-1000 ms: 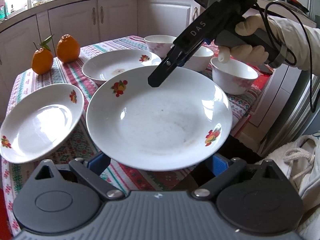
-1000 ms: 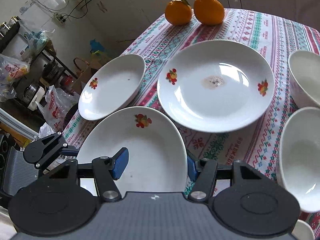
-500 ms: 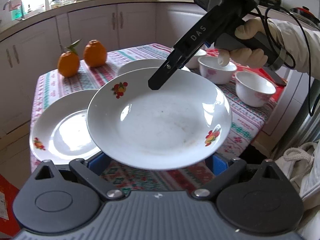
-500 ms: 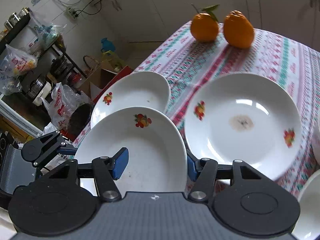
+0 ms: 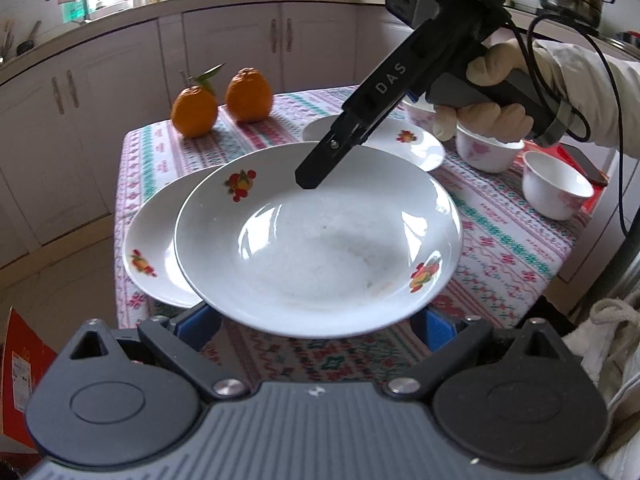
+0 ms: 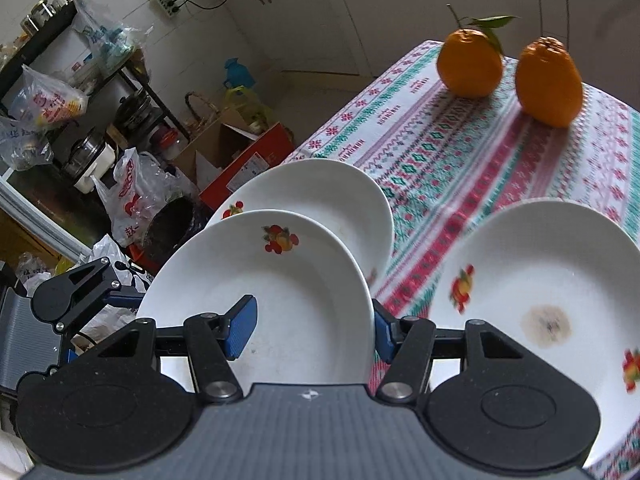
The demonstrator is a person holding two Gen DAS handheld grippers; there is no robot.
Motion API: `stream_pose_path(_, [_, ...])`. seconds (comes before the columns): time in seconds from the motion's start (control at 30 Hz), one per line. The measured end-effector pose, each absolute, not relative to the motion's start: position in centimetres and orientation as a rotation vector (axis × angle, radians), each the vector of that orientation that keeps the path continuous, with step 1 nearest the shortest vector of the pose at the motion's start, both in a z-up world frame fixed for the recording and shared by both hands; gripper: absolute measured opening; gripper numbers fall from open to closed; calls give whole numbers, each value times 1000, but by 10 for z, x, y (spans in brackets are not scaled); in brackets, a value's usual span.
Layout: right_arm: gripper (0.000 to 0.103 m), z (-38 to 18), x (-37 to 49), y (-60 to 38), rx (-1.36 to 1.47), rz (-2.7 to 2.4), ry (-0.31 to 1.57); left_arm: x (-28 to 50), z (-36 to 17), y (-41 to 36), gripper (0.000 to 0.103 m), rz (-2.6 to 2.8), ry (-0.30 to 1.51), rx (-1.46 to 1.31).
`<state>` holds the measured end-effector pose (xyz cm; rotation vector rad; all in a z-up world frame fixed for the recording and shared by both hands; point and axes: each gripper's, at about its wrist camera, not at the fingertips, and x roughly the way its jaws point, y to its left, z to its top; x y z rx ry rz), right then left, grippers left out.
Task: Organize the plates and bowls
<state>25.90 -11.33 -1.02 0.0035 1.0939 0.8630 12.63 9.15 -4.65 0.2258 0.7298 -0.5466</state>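
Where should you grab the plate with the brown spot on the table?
Probably the plate with the brown spot is best taken by its rim, from the near edge in the right wrist view. It lies flat and empty on the tablecloth, and its rim slopes up, so one finger could slip under, one on top.

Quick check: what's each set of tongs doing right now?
Left tongs: apparently holding the lifted plate; grip hidden.
Right tongs: clamped on that plate's rim.

Black claw [image 5: 308,178] (marked DAS), blue pads [image 6: 240,330], pale glove [image 5: 492,116], black cable [image 5: 616,128]
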Motion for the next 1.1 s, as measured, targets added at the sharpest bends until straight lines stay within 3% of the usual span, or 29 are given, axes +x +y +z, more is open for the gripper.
stream_pose_path(1.1, [65, -28, 300, -75, -24, 854, 1121, 169, -57, 128, 100, -529, 750, 205])
